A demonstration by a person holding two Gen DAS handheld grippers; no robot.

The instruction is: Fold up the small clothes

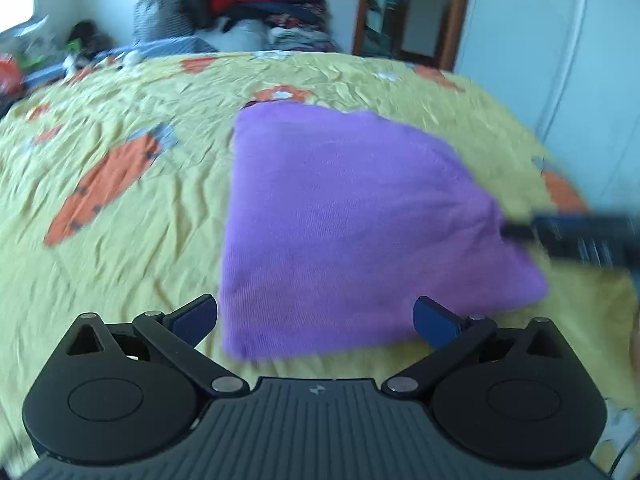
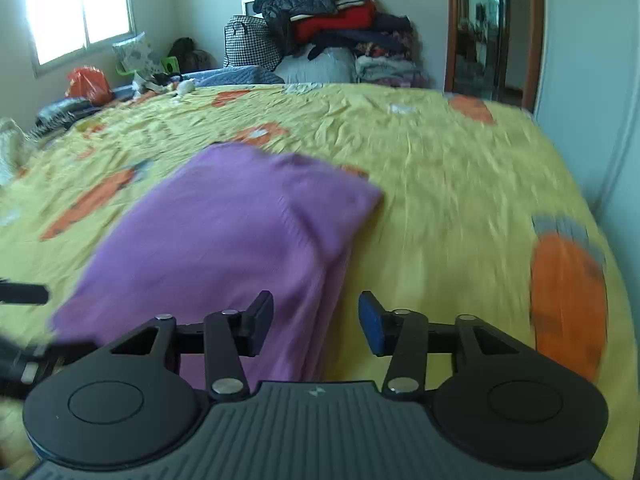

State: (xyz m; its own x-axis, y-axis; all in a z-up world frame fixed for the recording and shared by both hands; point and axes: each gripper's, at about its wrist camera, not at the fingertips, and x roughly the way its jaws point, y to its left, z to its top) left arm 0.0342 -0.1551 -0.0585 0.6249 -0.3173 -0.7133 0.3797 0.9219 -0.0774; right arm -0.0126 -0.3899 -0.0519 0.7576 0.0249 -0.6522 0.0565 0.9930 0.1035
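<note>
A folded purple knit garment (image 1: 352, 232) lies on the yellow bedspread (image 1: 120, 240). My left gripper (image 1: 316, 320) stands wide open over the garment's near edge, with nothing pinched between its fingers. In the right wrist view the same purple garment (image 2: 224, 248) lies left of centre. My right gripper (image 2: 316, 320) hovers at its near right edge, jaws partly apart, and the pads do not press on the cloth. The right gripper's dark finger (image 1: 576, 236) shows at the right of the left wrist view. Part of the left gripper (image 2: 24, 294) shows at the left edge of the right wrist view.
A tall pile of clothes and bags (image 2: 332, 28) stands at the far end of the bed, next to a wooden door frame (image 2: 536, 32). Loose items and an orange bag (image 2: 88, 84) lie at the far left under a window (image 2: 76, 8). A white wall (image 1: 560, 40) borders the bed's right side.
</note>
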